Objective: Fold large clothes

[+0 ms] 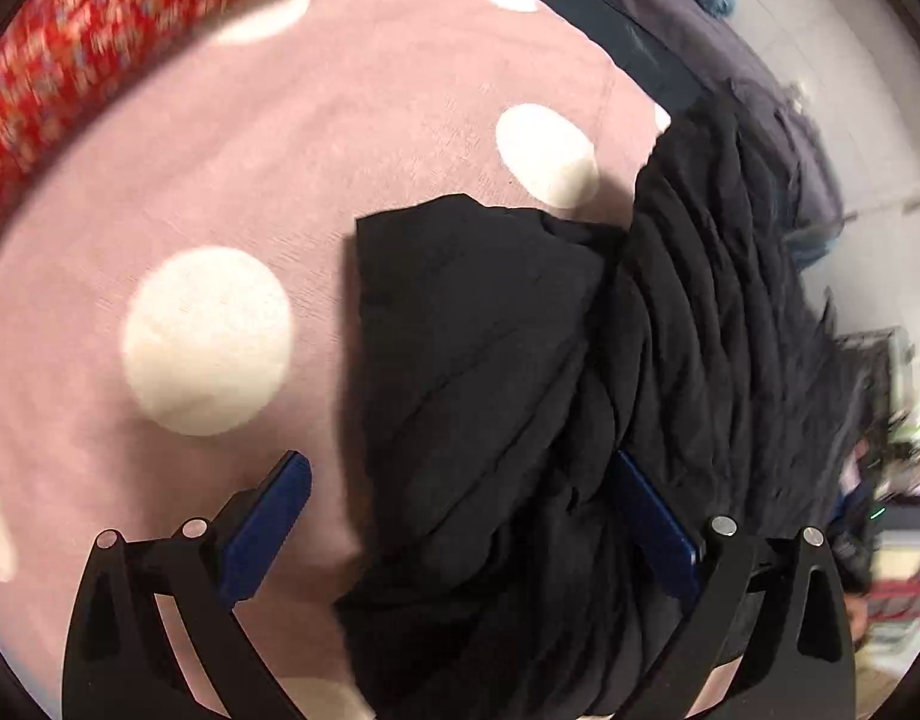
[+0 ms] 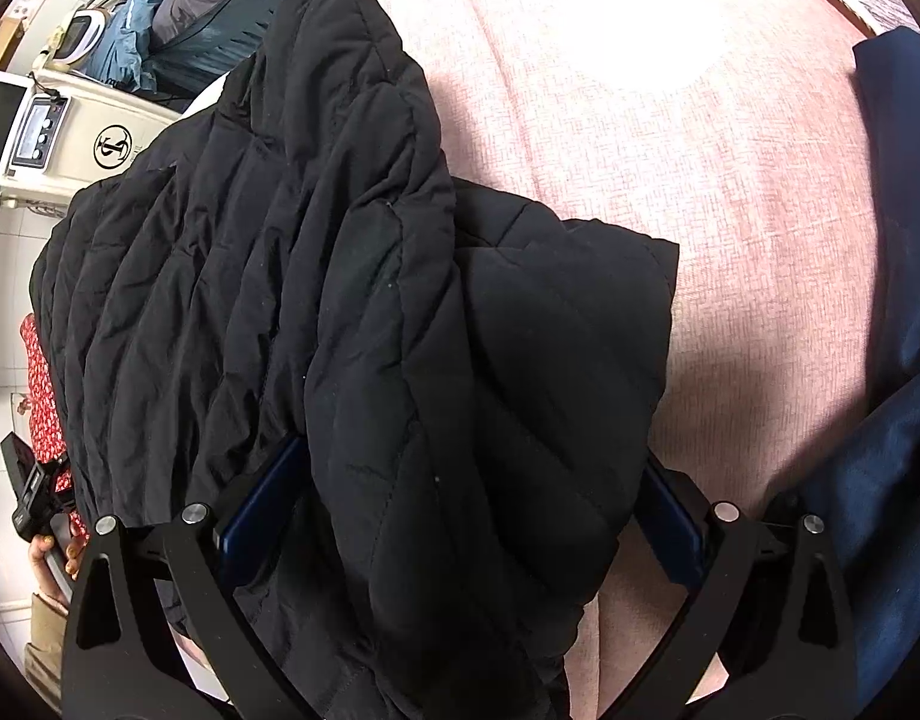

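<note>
A black quilted jacket (image 1: 520, 360) lies bunched on a pink bedspread with white dots (image 1: 279, 210). My left gripper (image 1: 460, 480) is open, its blue pads (image 1: 267, 522) wide apart, with jacket fabric lying between them. In the right wrist view the same jacket (image 2: 339, 300) lies partly folded over itself on the pink cover (image 2: 730, 210). My right gripper (image 2: 466, 480) is open too, jaws spread around a thick fold of the jacket near its lower edge. Neither gripper pinches the cloth.
A red patterned cushion (image 1: 99, 60) lies at the top left. Dark grey bedding (image 1: 760, 60) is beyond the jacket. A navy cloth (image 2: 892, 360) lies at the right. A white appliance (image 2: 39, 120) and tiled floor are off the bed's left side.
</note>
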Demonstrator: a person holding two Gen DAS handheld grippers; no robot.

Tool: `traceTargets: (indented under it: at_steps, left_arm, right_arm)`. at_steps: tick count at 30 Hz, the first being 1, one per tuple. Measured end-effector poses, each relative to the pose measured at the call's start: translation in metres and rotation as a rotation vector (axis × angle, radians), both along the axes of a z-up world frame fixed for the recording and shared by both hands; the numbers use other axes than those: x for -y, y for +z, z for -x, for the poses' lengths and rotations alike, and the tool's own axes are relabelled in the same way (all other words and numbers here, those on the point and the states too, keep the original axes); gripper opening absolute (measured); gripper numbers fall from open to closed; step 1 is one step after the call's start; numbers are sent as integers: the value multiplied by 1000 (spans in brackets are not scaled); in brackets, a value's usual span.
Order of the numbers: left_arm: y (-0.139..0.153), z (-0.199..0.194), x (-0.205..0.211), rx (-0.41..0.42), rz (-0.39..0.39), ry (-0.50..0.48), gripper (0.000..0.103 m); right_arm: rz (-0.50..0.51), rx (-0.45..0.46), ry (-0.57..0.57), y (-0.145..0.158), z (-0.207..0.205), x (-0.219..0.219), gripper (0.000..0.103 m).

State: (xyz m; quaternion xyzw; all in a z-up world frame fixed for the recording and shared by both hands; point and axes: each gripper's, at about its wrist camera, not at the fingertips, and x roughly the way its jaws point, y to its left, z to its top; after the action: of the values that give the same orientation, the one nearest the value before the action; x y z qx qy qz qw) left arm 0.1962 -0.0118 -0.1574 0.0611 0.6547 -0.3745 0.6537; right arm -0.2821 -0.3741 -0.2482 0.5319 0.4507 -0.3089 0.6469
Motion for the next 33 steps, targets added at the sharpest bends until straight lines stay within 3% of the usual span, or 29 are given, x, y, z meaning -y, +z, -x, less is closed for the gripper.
traceTargets:
  at_steps: [9,12,18,24,27,29,33]
  left_arm:
    - [-28,-13,-28,-345,245,143,97]
    - [-27,-4,-21,-324,240,99,97]
    - [-37,0,32,-285,122,-47,98]
    - [-31,10,62,-230,65,-189,98]
    - [-26,22,73,-176,60,-254,92]
    - [-24,28,81,-122,45,-296,82]
    - [-14,29,77,-102,78,-312,54]
  right_arm:
    - [28,16,-3,2,8,-7,99]
    - [45,32,-1,0,15,-10,99]
    - [68,58,3,0,22,-15,99]
    - [46,-1,-32,2,17,-16,98]
    - [30,-15,-129,8,17,-26,84]
    - [73,-33,-174,16,12,-39,69]
    - [156,-109,-180,30,-4,-56,43]
